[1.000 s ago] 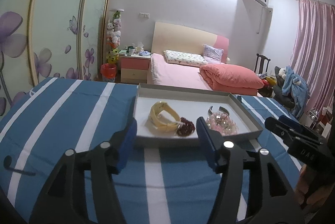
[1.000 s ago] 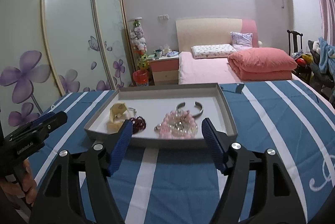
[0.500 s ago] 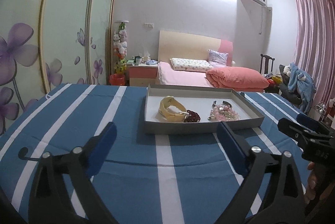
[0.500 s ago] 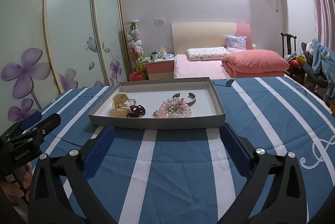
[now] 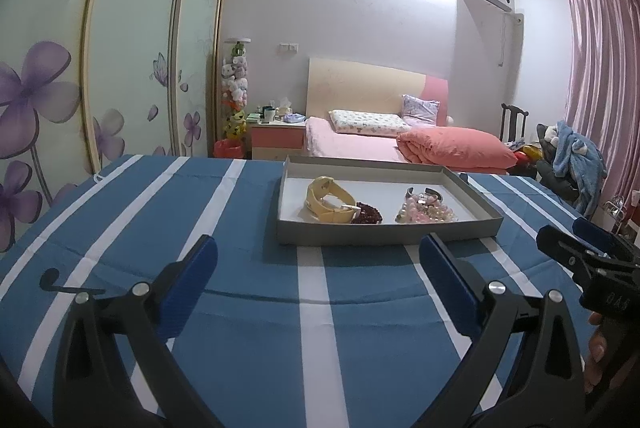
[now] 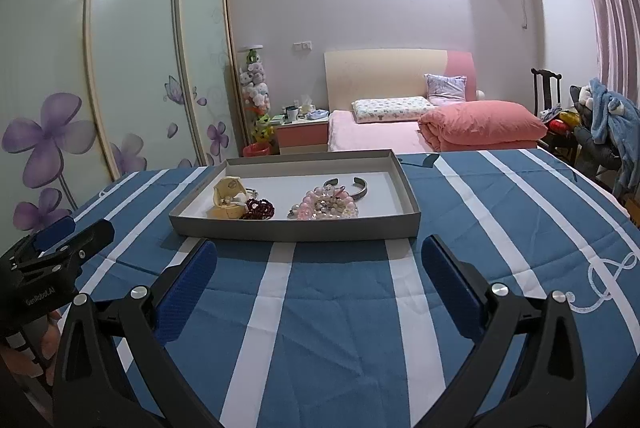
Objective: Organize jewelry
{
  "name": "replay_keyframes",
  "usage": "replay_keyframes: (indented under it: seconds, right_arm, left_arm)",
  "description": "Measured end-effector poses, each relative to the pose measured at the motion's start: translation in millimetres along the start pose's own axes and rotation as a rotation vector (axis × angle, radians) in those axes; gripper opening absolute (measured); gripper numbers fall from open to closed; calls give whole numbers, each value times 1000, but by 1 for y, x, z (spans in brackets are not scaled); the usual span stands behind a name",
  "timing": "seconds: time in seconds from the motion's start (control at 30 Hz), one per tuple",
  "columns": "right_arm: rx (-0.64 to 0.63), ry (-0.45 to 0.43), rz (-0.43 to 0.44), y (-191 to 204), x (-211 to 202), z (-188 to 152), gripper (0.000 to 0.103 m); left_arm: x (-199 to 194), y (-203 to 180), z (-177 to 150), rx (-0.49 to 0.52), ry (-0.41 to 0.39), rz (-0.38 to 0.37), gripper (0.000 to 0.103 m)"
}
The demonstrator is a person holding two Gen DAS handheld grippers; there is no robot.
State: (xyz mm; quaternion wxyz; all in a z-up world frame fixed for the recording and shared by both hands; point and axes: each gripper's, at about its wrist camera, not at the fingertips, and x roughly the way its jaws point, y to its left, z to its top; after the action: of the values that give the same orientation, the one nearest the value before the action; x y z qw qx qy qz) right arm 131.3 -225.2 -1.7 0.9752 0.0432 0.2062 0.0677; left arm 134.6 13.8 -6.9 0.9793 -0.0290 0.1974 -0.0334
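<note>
A shallow grey tray rests on the blue, white-striped tablecloth. In it lie a yellow strap-like band, a dark red bead bracelet, a heap of pink bead bracelets and a silver cuff. My left gripper hovers open, short of the tray's front wall, with nothing between its blue pads. To its right, my right gripper is also open and holds nothing, just before the tray.
Beyond the table stand a pink bed, a nightstand, a flowered sliding wardrobe on the left, and a chair draped with blue cloth on the right. A person's hand holds the right gripper.
Both grippers went from partly closed to wide open and drew back from the tray, which now looks smaller and farther off in both views.
</note>
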Motion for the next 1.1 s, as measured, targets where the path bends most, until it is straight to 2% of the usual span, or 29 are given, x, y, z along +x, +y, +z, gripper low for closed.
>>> replay_keyframes:
  seconds: [1.1]
  right_arm:
    - [7,9,13,5,1,0,101]
  left_arm:
    - [0,-5,-4,7,14,-6,99]
